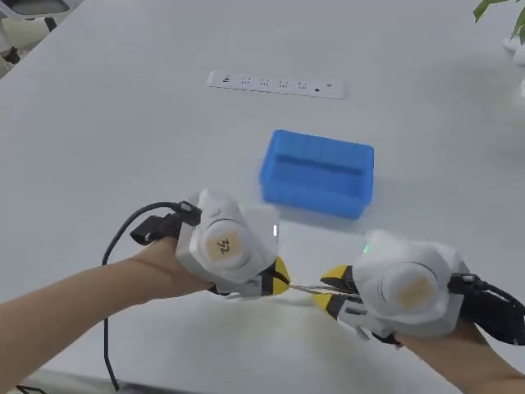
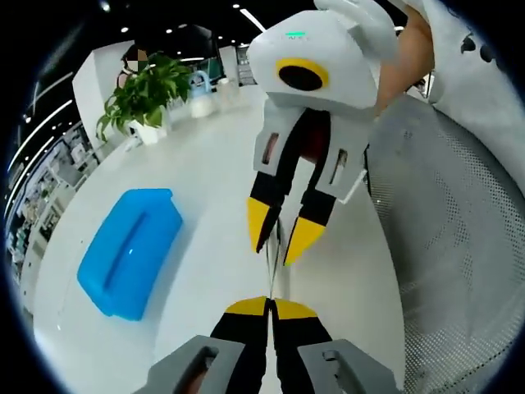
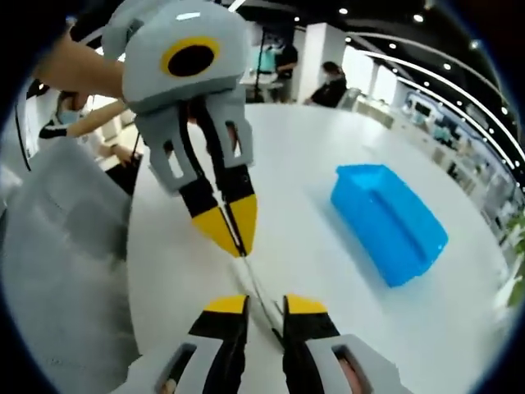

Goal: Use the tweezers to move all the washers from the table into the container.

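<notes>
Thin tweezers [image 1: 308, 288] bridging left tongs [image 1: 280, 278] and right tongs [image 1: 330, 290]

Bare table [image 1: 115, 123] lies open on every side of the container [image 1: 317, 172], with a free lane between its near wall and the grippers; the power strip [image 1: 276, 84] lies well beyond it. The left gripper [image 1: 281, 277] and right gripper [image 1: 332, 292] face tip to tip. The tweezers [image 1: 308, 288] bridge the gap between them, clamped by the left gripper, with the right jaws apart around them.
</notes>
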Available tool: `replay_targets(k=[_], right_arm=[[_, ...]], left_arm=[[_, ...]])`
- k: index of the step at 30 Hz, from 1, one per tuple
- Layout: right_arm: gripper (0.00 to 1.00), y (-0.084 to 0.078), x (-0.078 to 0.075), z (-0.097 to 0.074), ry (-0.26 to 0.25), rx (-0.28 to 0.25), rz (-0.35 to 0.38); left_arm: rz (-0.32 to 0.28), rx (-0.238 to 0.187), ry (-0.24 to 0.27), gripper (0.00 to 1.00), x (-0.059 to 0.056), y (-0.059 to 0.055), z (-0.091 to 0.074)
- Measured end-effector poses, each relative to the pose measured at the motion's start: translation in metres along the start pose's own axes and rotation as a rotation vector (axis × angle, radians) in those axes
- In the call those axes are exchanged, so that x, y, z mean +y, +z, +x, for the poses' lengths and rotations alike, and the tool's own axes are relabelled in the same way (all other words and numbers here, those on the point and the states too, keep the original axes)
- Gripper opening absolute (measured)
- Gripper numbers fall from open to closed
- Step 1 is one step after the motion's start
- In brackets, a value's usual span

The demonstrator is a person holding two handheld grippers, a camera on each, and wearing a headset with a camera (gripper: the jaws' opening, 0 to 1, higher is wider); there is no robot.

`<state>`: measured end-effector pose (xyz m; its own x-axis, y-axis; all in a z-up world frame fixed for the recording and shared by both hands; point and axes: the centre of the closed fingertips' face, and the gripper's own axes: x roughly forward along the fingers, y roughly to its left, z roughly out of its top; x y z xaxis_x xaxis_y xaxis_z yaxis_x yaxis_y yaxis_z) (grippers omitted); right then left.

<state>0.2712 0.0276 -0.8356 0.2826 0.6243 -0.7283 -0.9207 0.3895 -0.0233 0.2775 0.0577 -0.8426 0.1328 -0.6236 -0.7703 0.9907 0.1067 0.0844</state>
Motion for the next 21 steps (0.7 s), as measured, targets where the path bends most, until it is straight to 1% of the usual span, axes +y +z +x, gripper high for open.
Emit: replay_targets(k=[3, 6, 7, 8, 9, 10, 11, 13, 14, 15, 16, 17, 18, 19, 20, 21], right_arm=[[0.15, -0.002, -0.002, -0.018, -0.034, -0.016, 0.052], [0.17, -0.002, -0.003, -0.036, -0.077, -0.045, 0.112], [0.18, -0.003, -0.004, -0.044, -0.094, -0.055, 0.148], [0.19, -0.003, -0.004, -0.048, -0.104, -0.062, 0.166], [0.19, -0.004, -0.005, -0.054, -0.117, -0.064, 0.19], [0.19, -0.005, -0.004, -0.058, -0.118, -0.066, 0.204], [0.18, -0.006, -0.002, -0.065, -0.132, -0.073, 0.244], [0.19, -0.005, -0.002, -0.075, -0.153, -0.108, 0.285], [0.18, -0.006, -0.001, -0.081, -0.158, -0.123, 0.319], [0.19, -0.006, 0.0, -0.086, -0.166, -0.135, 0.343], [0.2, -0.006, -0.001, -0.092, -0.182, -0.15, 0.365], [0.2, -0.008, -0.001, -0.097, -0.194, -0.155, 0.378], [0.2, -0.01, -0.002, -0.102, -0.208, -0.158, 0.394], [0.21, -0.01, -0.002, -0.106, -0.22, -0.167, 0.406], [0.23, -0.011, -0.003, -0.11, -0.228, -0.175, 0.413], [0.24, -0.013, -0.004, -0.116, -0.247, -0.182, 0.432]], left_arm=[[0.018, 0.031, -0.009, 0.0, 0.001, -0.007, 0.003], [0.015, 0.04, -0.021, 0.0, 0.0, -0.01, 0.003], [0.022, 0.05, -0.026, 0.0, -0.001, -0.012, 0.004], [0.021, 0.057, -0.028, 0.0, -0.001, -0.013, 0.004], [0.012, 0.072, -0.037, 0.0, -0.002, -0.015, 0.005], [0.014, 0.078, -0.045, 0.0, -0.003, -0.016, 0.006], [0.021, 0.08, -0.043, 0.0, -0.003, -0.017, 0.006], [0.039, 0.114, -0.043, 0.0, -0.004, -0.022, 0.007], [0.05, 0.13, -0.047, 0.0, -0.005, -0.024, 0.007], [0.049, 0.122, -0.045, 0.0, -0.005, -0.023, 0.007], [0.046, 0.123, -0.046, 0.0, -0.005, -0.023, 0.006], [0.045, 0.132, -0.045, 0.0, -0.005, -0.024, 0.007], [0.05, 0.152, -0.039, 0.0, -0.005, -0.027, 0.007], [0.089, 0.133, -0.025, 0.0, -0.002, -0.024, 0.009], [0.061, 0.159, -0.034, 0.0, -0.006, -0.029, 0.005], [0.044, 0.153, -0.026, 0.0, -0.005, -0.028, 0.005]])
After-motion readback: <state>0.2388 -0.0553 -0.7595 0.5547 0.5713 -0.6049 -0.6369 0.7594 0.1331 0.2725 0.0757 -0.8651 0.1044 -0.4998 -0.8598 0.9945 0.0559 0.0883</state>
